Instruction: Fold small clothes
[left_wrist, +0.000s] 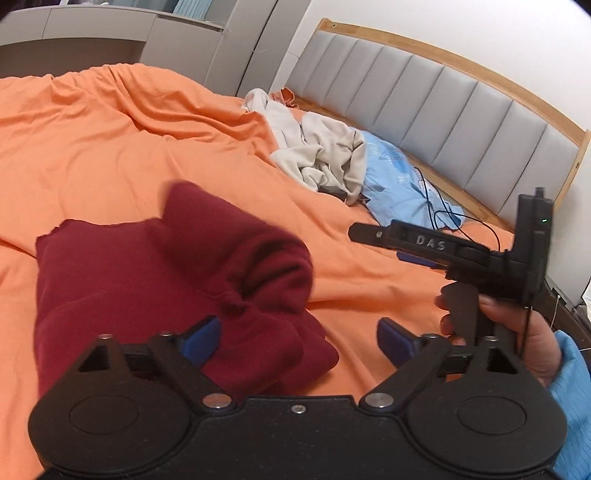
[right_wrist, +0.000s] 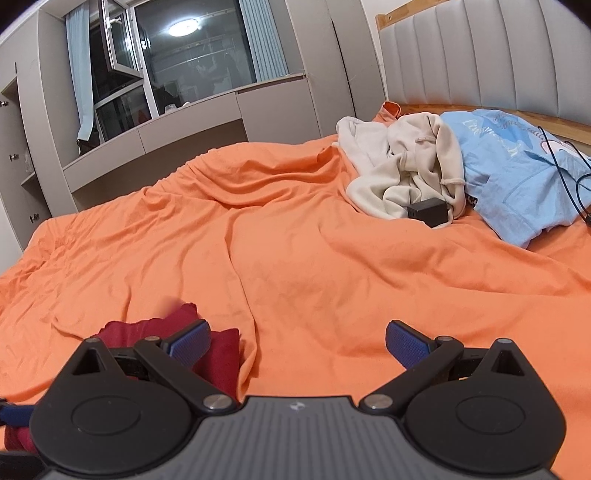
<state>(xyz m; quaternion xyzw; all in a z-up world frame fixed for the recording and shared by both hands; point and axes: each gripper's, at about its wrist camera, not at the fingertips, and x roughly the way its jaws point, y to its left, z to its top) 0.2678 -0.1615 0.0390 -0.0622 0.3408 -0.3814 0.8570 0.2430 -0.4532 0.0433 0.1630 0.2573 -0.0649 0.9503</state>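
Dark red garment (left_wrist: 166, 288) lies bunched on the orange bed sheet (left_wrist: 110, 147), just ahead of the left gripper (left_wrist: 299, 339); jaws wide open, gripping nothing. Right gripper (right_wrist: 297, 345) alongside, jaws open and empty. Beige (right_wrist: 402, 170) and light blue clothes (right_wrist: 517, 173) piled near the headboard (left_wrist: 424, 103).

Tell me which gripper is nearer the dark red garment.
Left. The left gripper hangs open right over the dark red garment, one finger above it. The right gripper is open beside it, over bare orange sheet.
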